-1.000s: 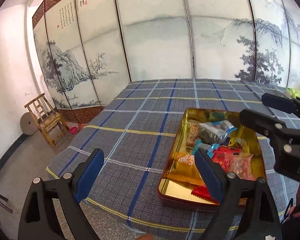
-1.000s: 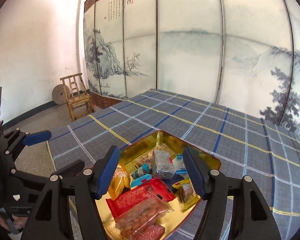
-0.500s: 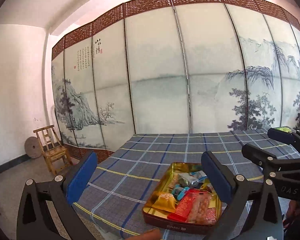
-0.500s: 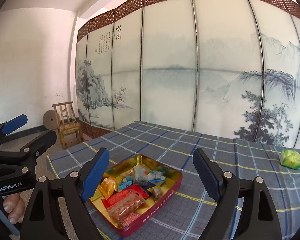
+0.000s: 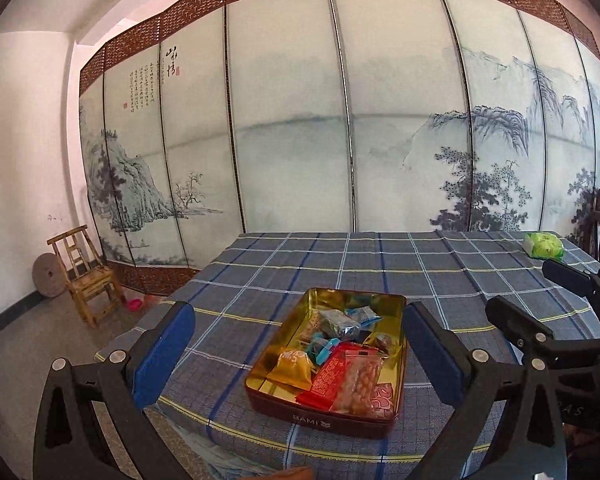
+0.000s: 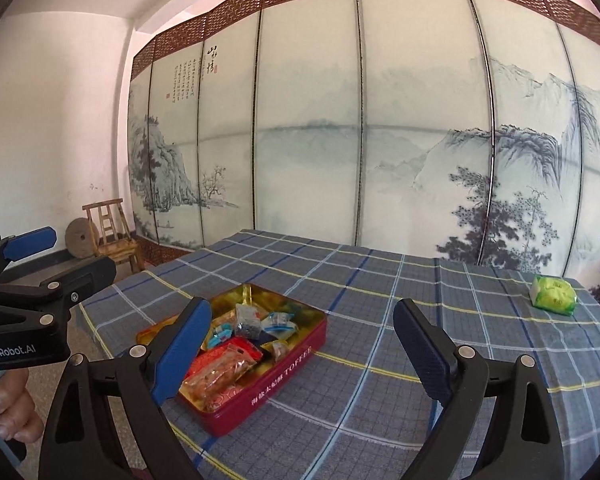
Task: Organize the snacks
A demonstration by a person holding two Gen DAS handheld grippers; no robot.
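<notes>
1. The snack tin point(image 5: 328, 410) sits near the front edge of the bench point(image 5: 380, 264), which is covered in a checked cloth, and it is already well filled. Inside I can make out an orange packet point(image 5: 294, 368), a red packet point(image 5: 332, 372), a clear bag of nuts point(image 5: 358, 380) and a silver-blue packet point(image 5: 340, 326).

2. One green packet point(image 6: 553, 295) lies alone, well apart from the tin, toward the far right corner of the bench. Judging by that, most of the sorting looks done and this stray piece is likely what remains.

3. The left gripper point(image 5: 296, 354) hangs over the bench's front edge just short of the tin, jaws spread wide with nothing between them. The right gripper point(image 6: 300, 346) hovers to the right of the tin, jaws likewise released and empty.

4. No lid for the tin is in sight, so I cannot say whether closing it is part of the job.

5. Hard to read: the packets overlap, so their count and what lies under the top layer stay hidden. The tin's front left corner is covered by a blue pad in the right wrist view. The printing on the green packet is too small to make out.
</notes>
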